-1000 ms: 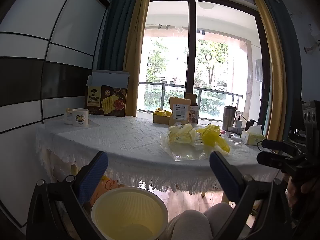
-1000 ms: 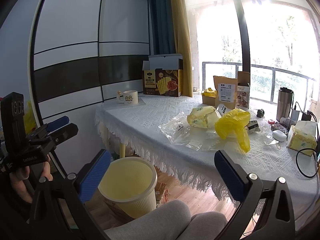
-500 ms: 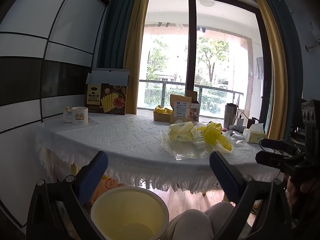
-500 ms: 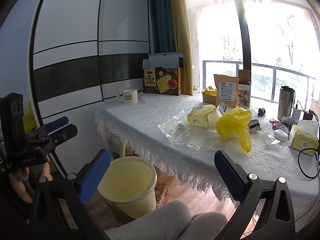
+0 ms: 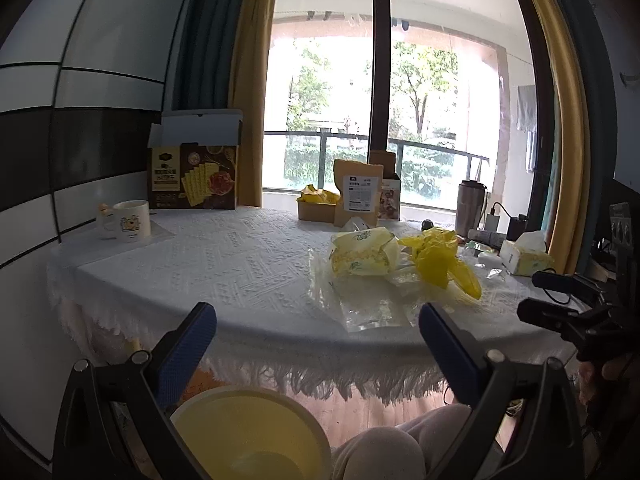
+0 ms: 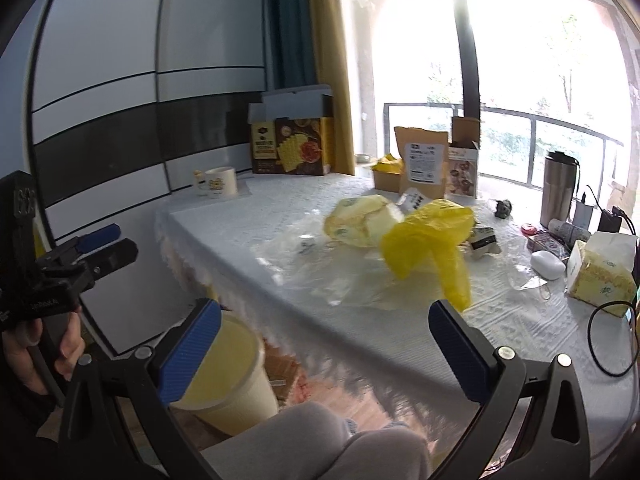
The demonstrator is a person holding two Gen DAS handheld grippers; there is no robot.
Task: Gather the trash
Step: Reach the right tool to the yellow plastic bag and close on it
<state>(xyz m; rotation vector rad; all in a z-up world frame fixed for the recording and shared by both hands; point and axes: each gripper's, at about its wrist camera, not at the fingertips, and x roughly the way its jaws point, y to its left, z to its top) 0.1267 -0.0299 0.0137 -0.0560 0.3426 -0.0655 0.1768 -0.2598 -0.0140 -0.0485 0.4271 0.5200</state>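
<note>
The left gripper [image 5: 316, 324] hangs in the air with its blue-padded fingers [image 5: 188, 346] spread wide apart and nothing between them. Directly below it, close to the lens, stands a pale yellow bin [image 5: 248, 432] on the wooden floor, beside the person's grey-trousered knee [image 5: 384, 452]. The right gripper [image 6: 324, 322] is likewise spread wide and holds nothing; the same bin [image 6: 228, 368] sits under its left finger, at the foot of the table.

Just ahead of both grippers runs the fringed edge of a table [image 5: 224, 280] under a white patterned cloth. Ahead and slightly right of the left gripper lies the trash: a sheet of clear plastic wrap [image 5: 372, 304] nearest the edge, a pale yellow wrapper [image 5: 362, 254] behind it, and a bright yellow plastic bag [image 5: 440, 260] touching the wrapper's right side. From the right gripper, the bright bag [image 6: 432, 244] lies straight ahead, the wrapper [image 6: 360, 220] to its left.

Off to the right of the trash rests a tissue pack [image 6: 600, 268], with a steel tumbler [image 6: 560, 188] farther back. To the far left stands a white mug [image 5: 128, 222]. At the back edge stand a brown cracker box [image 5: 196, 174] with its lid up and a brown paper pouch [image 5: 358, 198], before the window.
</note>
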